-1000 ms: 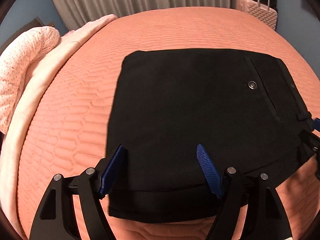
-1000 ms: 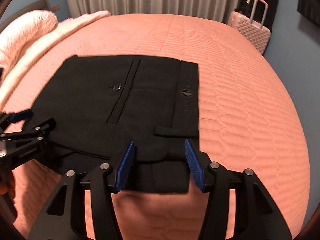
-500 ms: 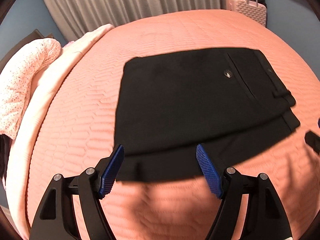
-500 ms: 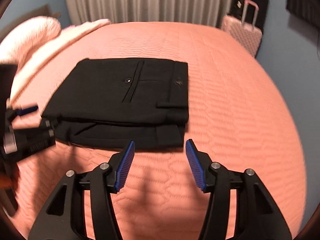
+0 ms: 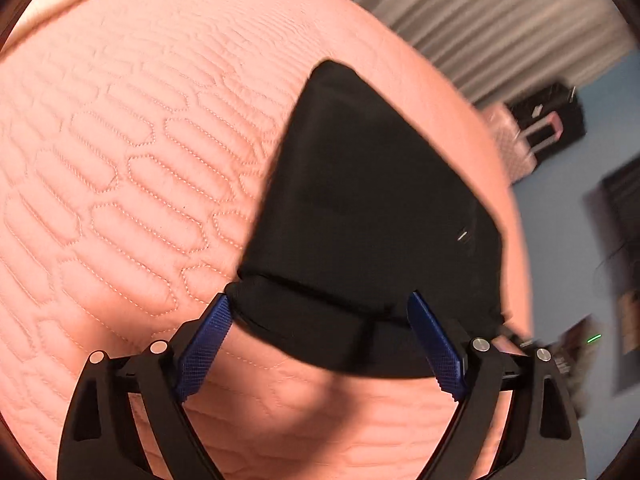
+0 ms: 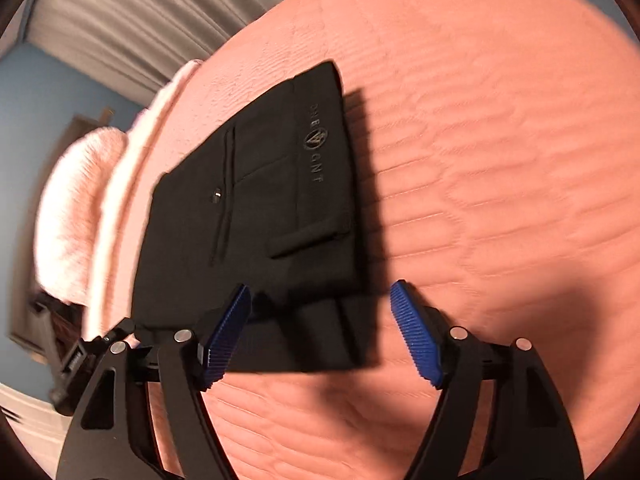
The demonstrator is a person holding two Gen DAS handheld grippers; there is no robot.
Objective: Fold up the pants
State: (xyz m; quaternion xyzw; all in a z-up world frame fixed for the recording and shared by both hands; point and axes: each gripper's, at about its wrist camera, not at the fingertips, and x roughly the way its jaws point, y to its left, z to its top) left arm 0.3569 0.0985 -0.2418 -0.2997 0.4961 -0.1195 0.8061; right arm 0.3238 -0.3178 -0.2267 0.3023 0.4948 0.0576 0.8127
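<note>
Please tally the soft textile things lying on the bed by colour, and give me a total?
Black: 1, the folded black pants
Pale pink: 2, the fluffy pale pink pillow and the pale pink folded blanket
Salmon: 1, the quilted salmon bedspread
Total: 4

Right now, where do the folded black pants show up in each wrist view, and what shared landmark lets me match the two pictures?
Left wrist: the pants fill the centre right, near edge between the open fingers of the left gripper.
Right wrist: the pants lie centre left, near corner between the open fingers of the right gripper.
Shared landmark: the metal button on the pants; the grey curtain also appears in both.
</note>
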